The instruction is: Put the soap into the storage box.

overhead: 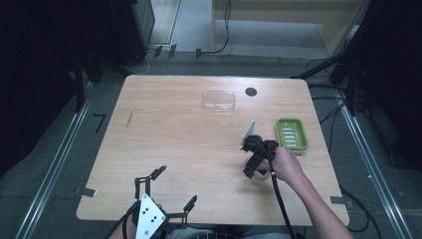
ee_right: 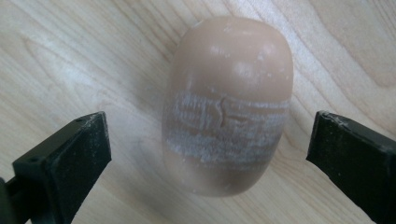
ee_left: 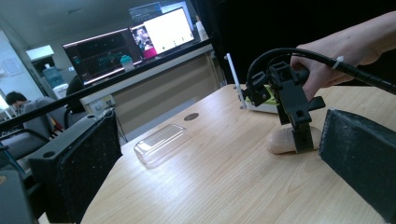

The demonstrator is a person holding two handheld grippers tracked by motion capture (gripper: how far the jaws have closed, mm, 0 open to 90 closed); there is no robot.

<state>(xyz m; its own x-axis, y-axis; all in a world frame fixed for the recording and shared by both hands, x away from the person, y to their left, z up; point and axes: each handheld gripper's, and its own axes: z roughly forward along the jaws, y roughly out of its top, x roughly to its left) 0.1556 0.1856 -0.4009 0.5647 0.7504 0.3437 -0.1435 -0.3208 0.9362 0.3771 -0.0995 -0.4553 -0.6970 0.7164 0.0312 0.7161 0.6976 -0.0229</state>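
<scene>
Right claw (ee_right: pixel 210 140) spread astride soap bar (ee_right: pixel 227 105) | green dish (overhead: pixel 292 134) — clear lid (overhead: pixel 218 100) apart

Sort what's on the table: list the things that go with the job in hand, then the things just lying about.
Likely in the job:
- soap bar, lying between the open jaws of the right claw
- green soap dish, close beside it
- clear lid, perhaps the dish's cover

Lying about:
- left claw, open and idle at the near edge
- black disc in the table
</scene>
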